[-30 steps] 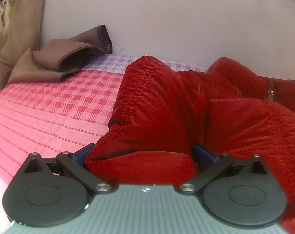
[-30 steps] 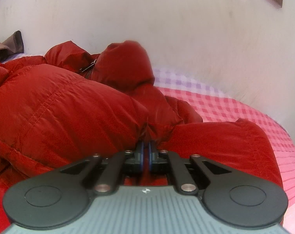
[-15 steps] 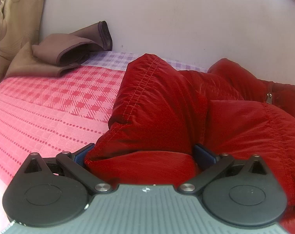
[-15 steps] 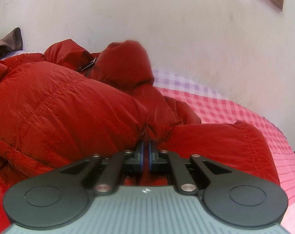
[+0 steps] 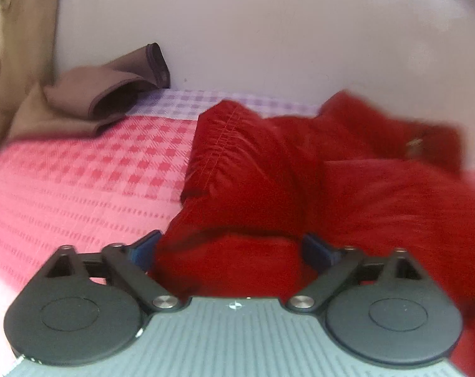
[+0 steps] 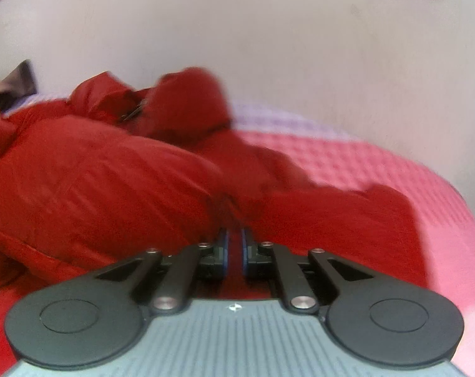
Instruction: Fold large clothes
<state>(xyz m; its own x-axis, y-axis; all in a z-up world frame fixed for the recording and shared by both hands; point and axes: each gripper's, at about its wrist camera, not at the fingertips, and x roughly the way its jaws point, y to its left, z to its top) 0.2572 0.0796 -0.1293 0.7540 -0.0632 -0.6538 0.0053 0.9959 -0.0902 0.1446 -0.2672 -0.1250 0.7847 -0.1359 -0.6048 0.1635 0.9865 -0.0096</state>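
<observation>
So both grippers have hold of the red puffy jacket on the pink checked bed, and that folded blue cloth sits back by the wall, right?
Not quite: the folded cloth by the wall is brown, not blue, as the left wrist view shows. The rest holds: the left gripper has a thick bunch of the red jacket between its fingers, the right gripper pinches a thin fold, and all lies on the pink checked bed.

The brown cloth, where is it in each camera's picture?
Left wrist view: brown cloth lies upper left, on the bed by the wall.
Right wrist view: only a dark corner shows at the far left edge.
Shared landmark: the red jacket's zipper pull.
</observation>
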